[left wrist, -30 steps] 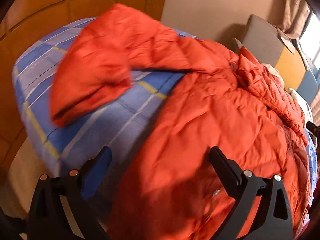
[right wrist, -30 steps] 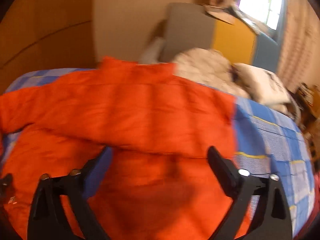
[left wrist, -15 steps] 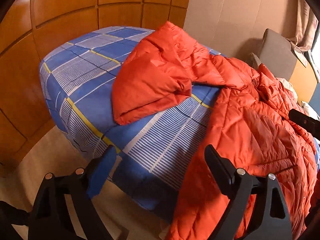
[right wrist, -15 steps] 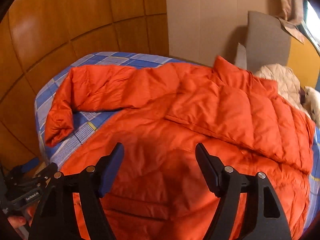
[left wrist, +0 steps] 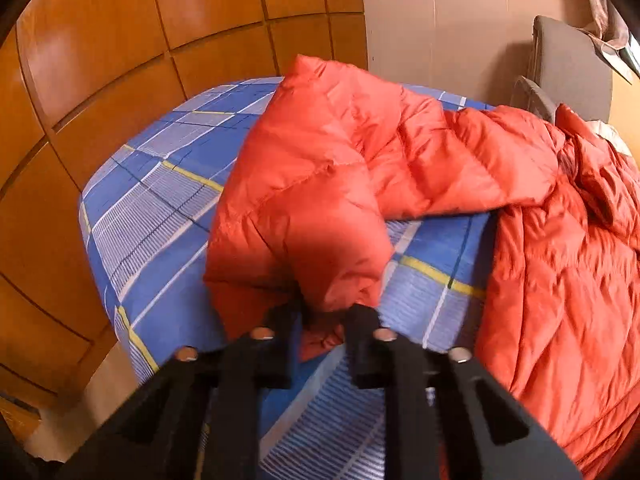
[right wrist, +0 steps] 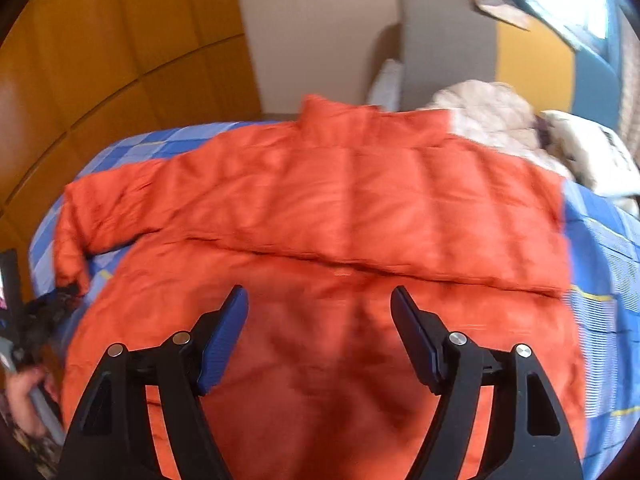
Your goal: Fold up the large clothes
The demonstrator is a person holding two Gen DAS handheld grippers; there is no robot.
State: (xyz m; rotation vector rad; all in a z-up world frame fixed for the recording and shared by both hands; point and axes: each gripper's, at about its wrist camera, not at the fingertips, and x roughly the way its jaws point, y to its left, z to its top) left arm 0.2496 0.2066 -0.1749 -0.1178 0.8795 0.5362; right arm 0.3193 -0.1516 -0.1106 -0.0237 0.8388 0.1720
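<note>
An orange quilted down jacket point(right wrist: 360, 220) lies spread on a bed with a blue checked sheet point(left wrist: 160, 200). Its left sleeve point(left wrist: 320, 200) stretches out over the sheet toward the bed's corner. My left gripper point(left wrist: 326, 312) is shut on the sleeve's cuff end near the bed's edge. It also shows at the far left of the right wrist view point(right wrist: 60, 300). My right gripper point(right wrist: 320, 300) is open and empty, held above the jacket's body. One side of the jacket is folded over across the middle.
Wooden wall panels point(left wrist: 120, 60) stand close behind the bed's left corner. A grey and yellow headboard point(right wrist: 480, 52), a cream garment point(right wrist: 488, 116) and a pillow point(right wrist: 588, 156) lie at the far right. The sheet's right side point(right wrist: 608, 280) is bare.
My left gripper has moved in to the sleeve's cuff and closed on it. My right gripper has shifted to the right over the jacket and stayed open.
</note>
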